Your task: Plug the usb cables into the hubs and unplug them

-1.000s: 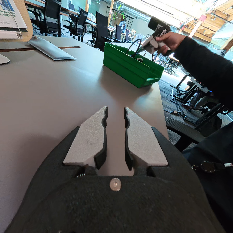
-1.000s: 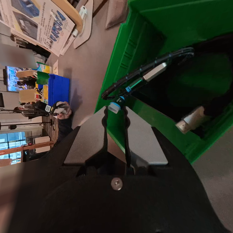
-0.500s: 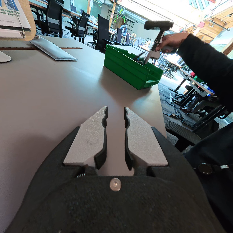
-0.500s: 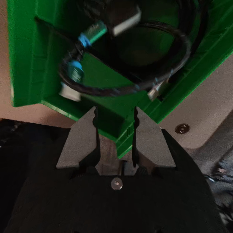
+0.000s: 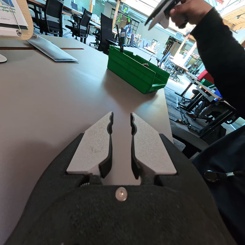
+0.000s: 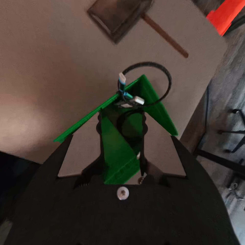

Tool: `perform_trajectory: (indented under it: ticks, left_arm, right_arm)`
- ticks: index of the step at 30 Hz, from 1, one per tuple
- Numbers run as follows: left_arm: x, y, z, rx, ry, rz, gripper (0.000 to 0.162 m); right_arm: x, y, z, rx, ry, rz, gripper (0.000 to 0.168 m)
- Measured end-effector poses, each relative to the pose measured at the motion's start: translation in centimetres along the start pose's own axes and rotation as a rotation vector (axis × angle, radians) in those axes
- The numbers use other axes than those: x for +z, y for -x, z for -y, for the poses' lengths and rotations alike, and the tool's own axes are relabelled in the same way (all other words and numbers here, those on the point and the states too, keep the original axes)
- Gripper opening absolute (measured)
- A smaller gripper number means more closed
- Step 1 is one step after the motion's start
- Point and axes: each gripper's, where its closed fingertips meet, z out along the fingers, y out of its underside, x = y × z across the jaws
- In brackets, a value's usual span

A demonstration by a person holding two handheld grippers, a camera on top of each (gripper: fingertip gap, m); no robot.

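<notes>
Grippers both empty, both with jaws apart. Left gripper (image 5: pixel 121 116) sits low over the grey table (image 5: pixel 55 92), a narrow gap between its grey fingers (image 5: pixel 98 143), nothing between them, only bare tabletop ahead. Green bin (image 5: pixel 133 74) stands well ahead near the table's far right edge, a black cable (image 5: pixel 120 38) with teal-and-silver plug sticking up out of its far end. Right gripper (image 6: pixel 121 116) hangs high above that bin (image 6: pixel 152 92), looking down, jaws spread wide. Seen from above, the cable (image 6: pixel 165 82) loops over the bin's far rim, its plugs (image 6: pixel 122 80) crossed on the rim; picture blurred, finer detail unclear. Left wrist view shows the right gripper (image 5: pixel 157 17) held up in a hand (image 5: pixel 188 11), dark sleeve (image 5: pixel 218 53).
</notes>
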Motion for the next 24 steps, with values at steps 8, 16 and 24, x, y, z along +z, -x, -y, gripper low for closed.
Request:
perform_trajectory:
  ticks: [8,16,24]
  left_arm:
    - [-0.1,0.1,0.2,-0.017,-0.012,-0.007,0.023]
    - [0.0,-0.3,-0.2,0.005,0.017,-0.021,0.024]
    - [-0.1,-0.3,-0.2,-0.009,0.010,-0.027,0.024]
  right_arm:
    - [7.2,3.9,7.4,-0.463,0.064,-0.087,0.071]
    - [9.4,0.0,3.5,-0.839,0.665,-0.214,0.056]
    - [11.4,0.5,2.0,-0.875,0.783,-0.157,0.028]
